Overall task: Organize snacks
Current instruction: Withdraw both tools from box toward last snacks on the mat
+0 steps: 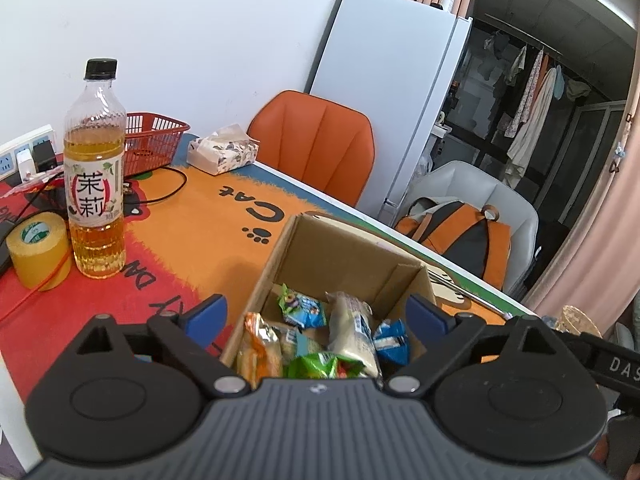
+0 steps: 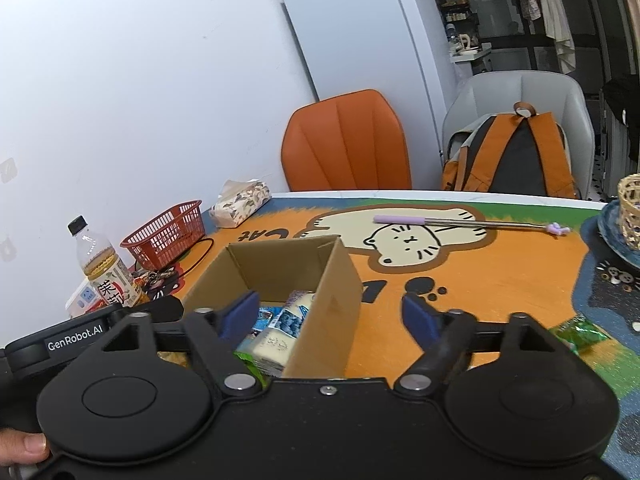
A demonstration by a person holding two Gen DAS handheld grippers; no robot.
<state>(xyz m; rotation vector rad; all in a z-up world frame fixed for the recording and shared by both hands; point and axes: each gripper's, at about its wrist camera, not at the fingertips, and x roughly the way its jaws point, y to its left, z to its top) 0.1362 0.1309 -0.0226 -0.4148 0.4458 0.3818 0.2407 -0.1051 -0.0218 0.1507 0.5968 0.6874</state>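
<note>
Two chairs [image 2: 346, 144] behind cat-print table mat [image 2: 500, 280], cardboard box [image 2: 320, 280], both grippers' fingers [image 1: 208, 312] apart

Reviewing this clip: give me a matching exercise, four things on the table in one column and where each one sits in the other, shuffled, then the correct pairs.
Things
1. white oblong snack packet
2. loose green snack packet
3. clear plastic tea bottle with black cap
4. lilac-handled metal stick

Places
A. lying across the cat drawing on the mat
B. inside the open brown cardboard box
C. upright beside the yellow roll of tape
D. flat on the mat, outside the box, on the right hand-held gripper side

Pairs: 1-B, 2-D, 3-C, 4-A
</note>
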